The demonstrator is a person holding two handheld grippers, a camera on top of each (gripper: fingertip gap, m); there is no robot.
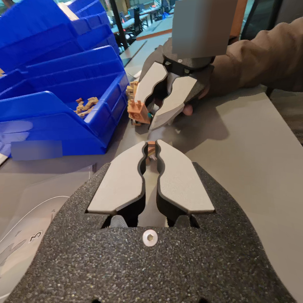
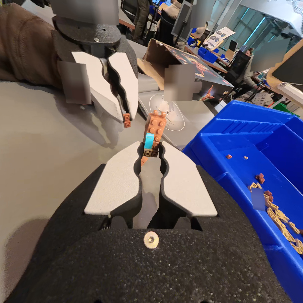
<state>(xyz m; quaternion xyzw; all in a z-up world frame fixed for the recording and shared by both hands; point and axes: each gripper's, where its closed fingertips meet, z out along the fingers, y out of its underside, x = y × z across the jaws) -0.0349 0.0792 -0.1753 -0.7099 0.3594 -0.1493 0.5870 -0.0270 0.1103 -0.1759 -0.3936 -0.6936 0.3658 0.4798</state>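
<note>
Both grippers pinching brick pieces over grey table (image 1: 246,164).

Left gripper (image 1: 151,144), lower centre of its view, is clamping a small orange-brown brick piece (image 1: 151,145) at its fingertips. Right gripper (image 2: 150,147) is gripping a brick assembly (image 2: 155,129), orange-brown with a turquoise tile, sticking up mid-frame. Blue bin (image 2: 246,147) is sitting at right, holding loose tan pieces (image 2: 278,218).

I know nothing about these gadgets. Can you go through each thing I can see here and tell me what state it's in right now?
Left gripper: shut on a small orange brick piece, held clear of the table.
Right gripper: shut on an orange brick assembly, which sticks out past the fingertips.
Turquoise tile: attached to the assembly.
Blue bin: open, holding loose tan and brown pieces.
</note>
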